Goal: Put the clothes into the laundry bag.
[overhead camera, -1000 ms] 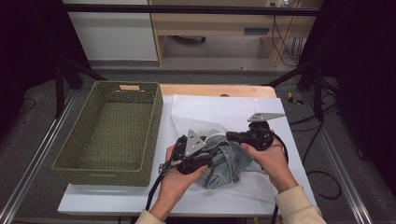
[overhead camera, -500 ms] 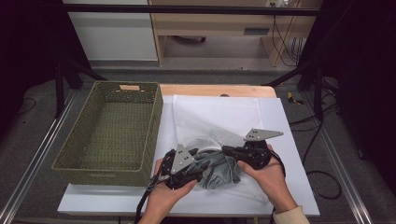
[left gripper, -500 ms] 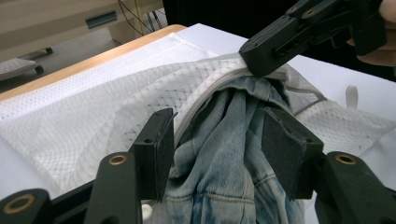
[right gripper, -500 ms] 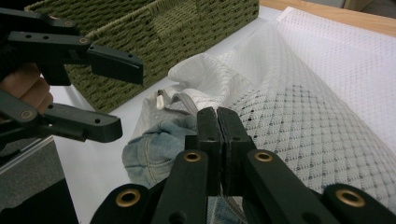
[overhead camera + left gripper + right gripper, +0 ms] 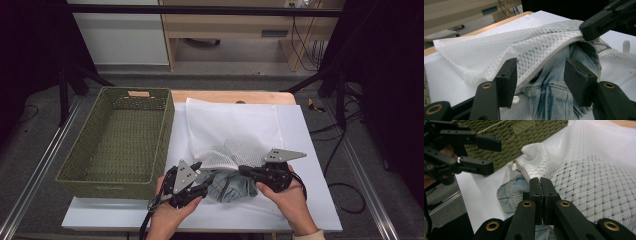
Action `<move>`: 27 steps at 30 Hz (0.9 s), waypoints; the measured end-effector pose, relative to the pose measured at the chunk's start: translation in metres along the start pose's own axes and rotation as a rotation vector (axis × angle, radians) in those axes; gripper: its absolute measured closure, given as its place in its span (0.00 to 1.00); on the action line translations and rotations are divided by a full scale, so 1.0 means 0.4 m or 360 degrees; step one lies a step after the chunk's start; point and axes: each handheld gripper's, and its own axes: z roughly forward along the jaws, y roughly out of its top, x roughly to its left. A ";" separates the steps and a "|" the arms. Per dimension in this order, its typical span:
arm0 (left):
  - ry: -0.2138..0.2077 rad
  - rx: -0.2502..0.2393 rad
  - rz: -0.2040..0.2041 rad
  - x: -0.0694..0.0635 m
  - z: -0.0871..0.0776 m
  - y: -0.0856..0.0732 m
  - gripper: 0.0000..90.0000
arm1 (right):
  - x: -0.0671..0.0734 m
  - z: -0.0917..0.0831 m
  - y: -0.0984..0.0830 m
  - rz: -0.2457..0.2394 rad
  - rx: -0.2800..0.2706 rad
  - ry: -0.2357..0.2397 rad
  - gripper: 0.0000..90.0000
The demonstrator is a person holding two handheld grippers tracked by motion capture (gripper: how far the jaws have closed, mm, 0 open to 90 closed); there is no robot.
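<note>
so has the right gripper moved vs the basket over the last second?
Yes. In the high view the right gripper has come toward the table's near edge, away from the green basket's far rim, still shut on the mesh bag.

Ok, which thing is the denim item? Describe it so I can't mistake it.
Start at the green woven basket on the left of the white table. Just right of its near corner lies a white mesh bag. The denim garment bulges out of the bag's near opening, between the two tongs: faded blue with stitched seams, the only coloured cloth against all that white.
</note>
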 end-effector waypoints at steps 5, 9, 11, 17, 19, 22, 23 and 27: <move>0.0008 -0.0027 -0.0016 0.001 -0.013 -0.001 0.49 | 0.005 -0.007 -0.019 0.0018 -0.0003 0.0000 0.99; 0.0021 -0.0047 -0.0009 0.005 -0.022 0.002 0.49 | 0.005 -0.006 -0.027 0.0038 -0.0011 0.0008 0.99; 0.0020 -0.0051 -0.0034 0.009 -0.027 0.000 0.49 | 0.006 0.000 -0.033 0.0038 -0.0001 0.0001 0.99; -0.0020 -0.0030 -0.0005 0.007 -0.046 -0.016 0.51 | 0.000 0.001 -0.040 0.0050 -0.0004 -0.0006 0.99; -0.0029 -0.0035 -0.0001 0.003 -0.050 -0.017 0.53 | 0.002 -0.001 -0.044 0.0051 -0.0011 -0.0009 0.99; -0.0034 -0.0041 0.0004 -0.001 -0.056 -0.017 0.55 | 0.002 0.001 -0.047 0.0027 -0.0004 -0.0015 0.99; -0.0031 -0.0045 -0.0002 -0.003 -0.058 -0.019 0.56 | 0.003 0.003 -0.046 0.0021 -0.0002 -0.0016 0.99; -0.0017 -0.0078 -0.0051 -0.019 -0.064 -0.031 0.65 | 0.014 0.008 -0.046 -0.0031 0.0005 -0.0057 0.99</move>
